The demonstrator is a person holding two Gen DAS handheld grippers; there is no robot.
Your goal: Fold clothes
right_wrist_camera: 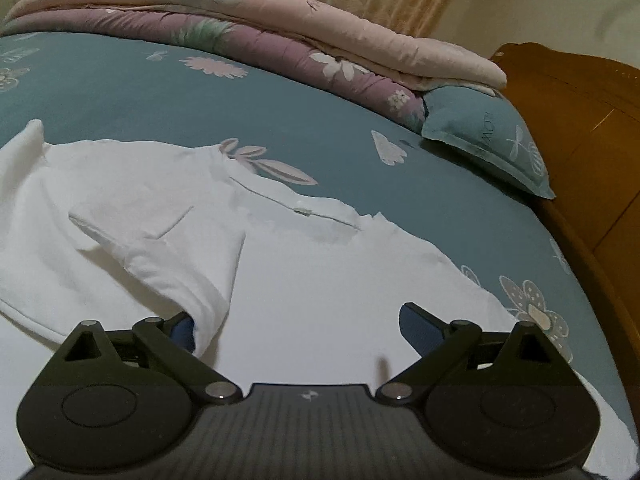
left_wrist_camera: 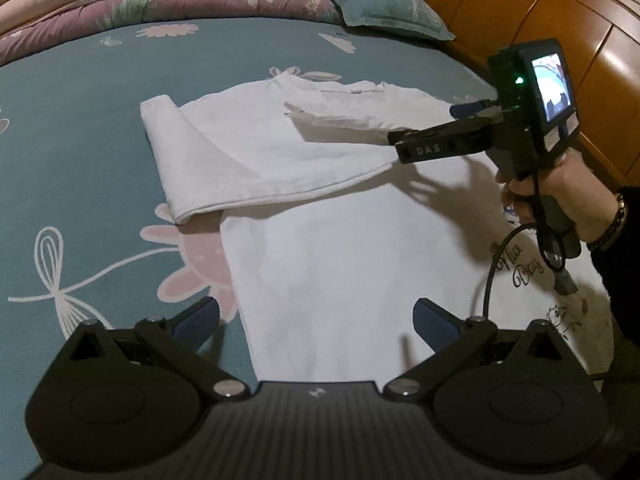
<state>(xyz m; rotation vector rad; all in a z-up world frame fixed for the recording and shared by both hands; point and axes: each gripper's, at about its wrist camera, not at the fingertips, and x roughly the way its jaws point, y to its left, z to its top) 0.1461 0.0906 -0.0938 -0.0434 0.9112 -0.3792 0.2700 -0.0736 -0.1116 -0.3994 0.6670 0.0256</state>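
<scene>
White shirt (left_wrist_camera: pixel 320 248): spread flat on the bed (left_wrist_camera: pixel 80 120), one side and sleeve (right_wrist_camera: pixel 160 248) already turned inward, likely to narrow it for folding. Right gripper (right_wrist_camera: pixel 296 328): jaws apart, sleeve edge resting against one finger, nothing clamped. Left gripper (left_wrist_camera: pixel 316 320): jaws apart, empty, hovering at the hem. Folded quilts (right_wrist_camera: pixel 240 32): stacked at the bed's far side.

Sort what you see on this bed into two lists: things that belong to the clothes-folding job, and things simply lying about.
Part of the job:
- white T-shirt, one side already folded over
- left gripper, open above the shirt
- right gripper, open over the shirt

Just lying about:
- folded floral quilts
- teal pillow
- teal bedsheet
- wooden headboard
</scene>
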